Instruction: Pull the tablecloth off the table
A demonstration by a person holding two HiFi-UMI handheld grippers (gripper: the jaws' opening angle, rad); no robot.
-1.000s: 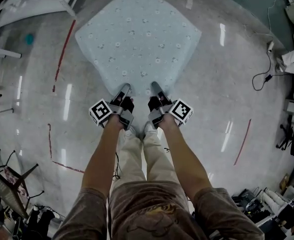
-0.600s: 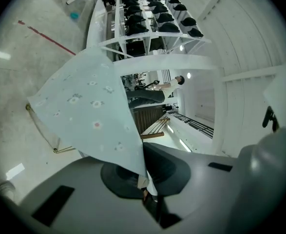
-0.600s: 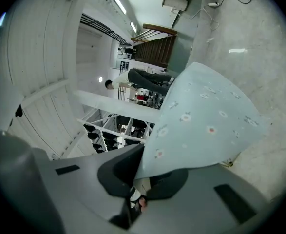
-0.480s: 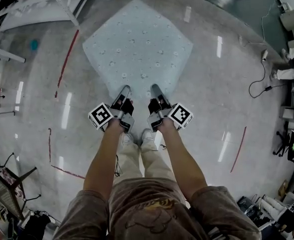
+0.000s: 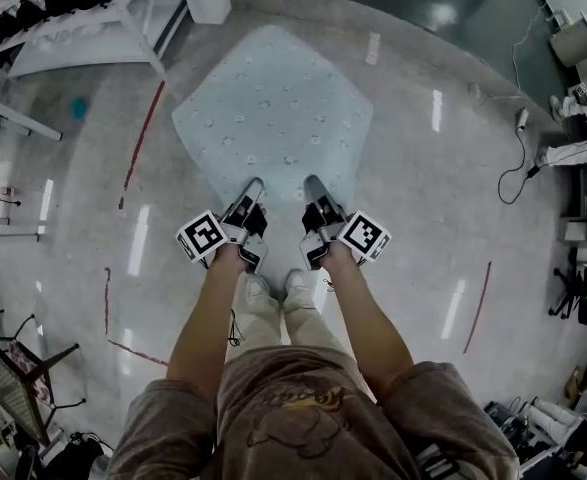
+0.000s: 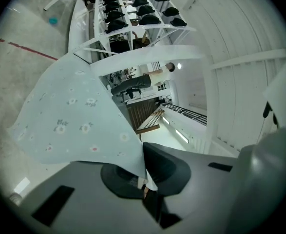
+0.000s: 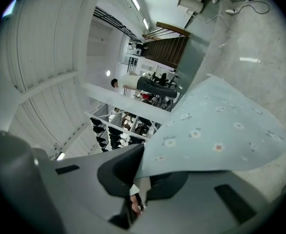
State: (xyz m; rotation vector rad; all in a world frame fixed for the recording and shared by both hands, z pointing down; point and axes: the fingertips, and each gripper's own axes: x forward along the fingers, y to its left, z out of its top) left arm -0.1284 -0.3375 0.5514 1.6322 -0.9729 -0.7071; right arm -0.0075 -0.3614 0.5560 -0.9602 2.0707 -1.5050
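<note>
Blue tablecloth (image 5: 273, 118) raised further; left gripper (image 5: 253, 188), right gripper (image 5: 313, 184) clench its edge.

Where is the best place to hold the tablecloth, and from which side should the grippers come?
The near edge, at two spots side by side, coming from the person's side. The tablecloth is a thin sheet, so its edge slips between flat jaws. The left gripper and right gripper are shut on that edge now.
</note>
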